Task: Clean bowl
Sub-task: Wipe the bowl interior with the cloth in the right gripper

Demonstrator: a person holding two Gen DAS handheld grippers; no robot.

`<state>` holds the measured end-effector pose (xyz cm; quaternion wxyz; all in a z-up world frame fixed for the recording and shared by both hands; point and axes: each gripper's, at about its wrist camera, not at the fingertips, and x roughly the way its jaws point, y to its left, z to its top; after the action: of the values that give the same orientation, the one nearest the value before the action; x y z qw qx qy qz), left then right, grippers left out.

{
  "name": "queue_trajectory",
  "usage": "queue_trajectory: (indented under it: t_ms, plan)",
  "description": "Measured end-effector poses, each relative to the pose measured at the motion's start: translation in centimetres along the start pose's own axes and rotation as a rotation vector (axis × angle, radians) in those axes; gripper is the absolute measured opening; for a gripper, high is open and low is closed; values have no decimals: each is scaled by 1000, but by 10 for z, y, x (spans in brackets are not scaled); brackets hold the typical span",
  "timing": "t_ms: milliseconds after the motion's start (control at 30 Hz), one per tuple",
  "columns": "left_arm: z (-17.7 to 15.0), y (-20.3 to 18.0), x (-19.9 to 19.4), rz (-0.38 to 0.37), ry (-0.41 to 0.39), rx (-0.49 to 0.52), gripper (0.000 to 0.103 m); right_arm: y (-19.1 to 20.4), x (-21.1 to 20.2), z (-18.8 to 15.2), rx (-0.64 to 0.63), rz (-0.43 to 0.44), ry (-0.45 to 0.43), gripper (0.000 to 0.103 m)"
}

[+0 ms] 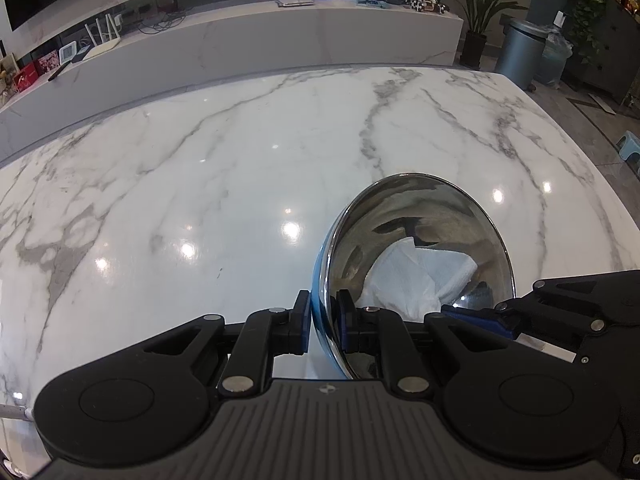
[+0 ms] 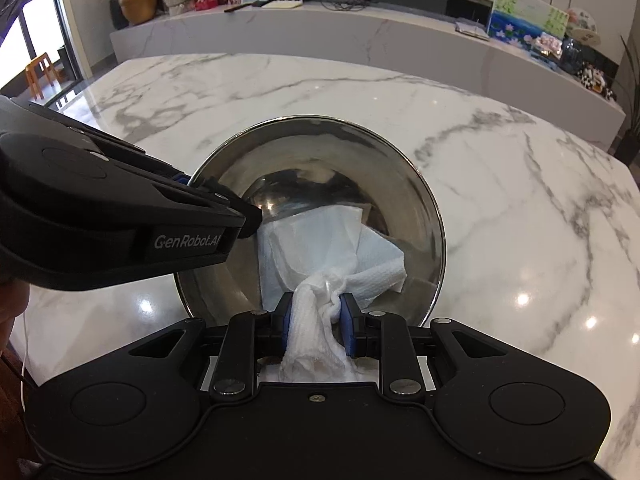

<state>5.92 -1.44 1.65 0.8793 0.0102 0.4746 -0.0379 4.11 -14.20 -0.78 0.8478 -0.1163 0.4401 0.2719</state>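
Note:
A steel bowl (image 1: pixel 420 236) with a blue outside is tilted up on its edge above the marble table (image 1: pixel 200 184). My left gripper (image 1: pixel 324 320) is shut on the bowl's near rim, one finger outside and one inside. In the right wrist view the bowl (image 2: pixel 320 168) opens toward the camera, and the left gripper (image 2: pixel 250 220) reaches over its left rim. My right gripper (image 2: pixel 316 320) is shut on a bunched white paper towel (image 2: pixel 332 248), whose loose end lies spread against the bowl's inner wall. The towel (image 1: pixel 416 276) and the right gripper's fingers (image 1: pixel 480 316) also show in the left wrist view.
The marble table (image 2: pixel 500 200) spreads wide around the bowl. Behind it runs a long white ledge (image 1: pixel 248 48) with routers, boxes and pictures. A grey bin (image 1: pixel 520 52) and potted plants (image 1: pixel 480 12) stand on the floor at the far right.

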Motion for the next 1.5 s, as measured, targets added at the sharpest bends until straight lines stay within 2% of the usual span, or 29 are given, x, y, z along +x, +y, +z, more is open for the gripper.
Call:
queue_trajectory:
  t_ms: [200,267,367,500,667,900,1200,1333,1500]
  plan:
    - [-2,0,0,-3,6,-18,14,-2,2,1,12,2,0,22]
    - [-4,1,2,-22,29,-36,21,-4,2,2,36,10,-1,22]
    - [-8,5,6,-58,69,-72,25,-8,3,3,71,18,1,21]
    - [-11,7,4,-58,64,-74,24,-5,4,3,61,13,1,21]
    - [-9,10,4,-64,59,-67,19,-3,4,4,47,14,2,21]
    - [-5,2,4,-43,39,21,16,3,3,2,-39,-10,6,19]
    - [-4,-3,3,-28,40,60,16,10,-1,-1,-180,-158,-21,16]
    - [-3,0,4,-35,40,43,16,7,1,-1,-165,-148,-16,16]
    - [-4,5,8,-60,58,-10,16,0,3,2,-91,-92,-5,16]
